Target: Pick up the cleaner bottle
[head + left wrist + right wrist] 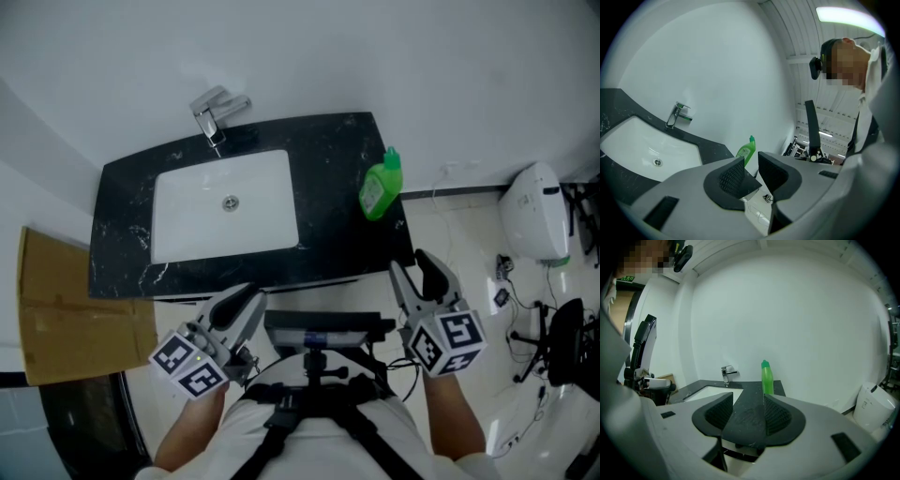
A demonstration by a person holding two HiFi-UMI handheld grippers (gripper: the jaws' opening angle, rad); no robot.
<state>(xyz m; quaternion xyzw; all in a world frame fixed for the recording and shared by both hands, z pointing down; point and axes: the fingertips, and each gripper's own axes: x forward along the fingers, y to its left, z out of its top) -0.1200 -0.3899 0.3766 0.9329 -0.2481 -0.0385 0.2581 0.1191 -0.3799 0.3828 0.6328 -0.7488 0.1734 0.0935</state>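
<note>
A black counter [337,159] fills the head view, with a white sink [225,202] set into its left half. Only this view takes in the flat cardboard [66,319] on the floor to the left. A white fixture [534,211] stands by the wall at right, and the right gripper view also catches its edge. The person holds both grippers short of the counter's front edge. The left gripper [239,305] has its jaws apart with nothing between them, and its own view shows only floor through the gap. The right gripper [417,267] is likewise spread and empty, and its view frames bare counter between the pads. The green bottle [381,187] stands upright on the counter's right end, right of the sink and well apart from both grippers. The tap [214,112] sits behind the sink against the wall. Only the left gripper view shows the ceiling light.
</note>
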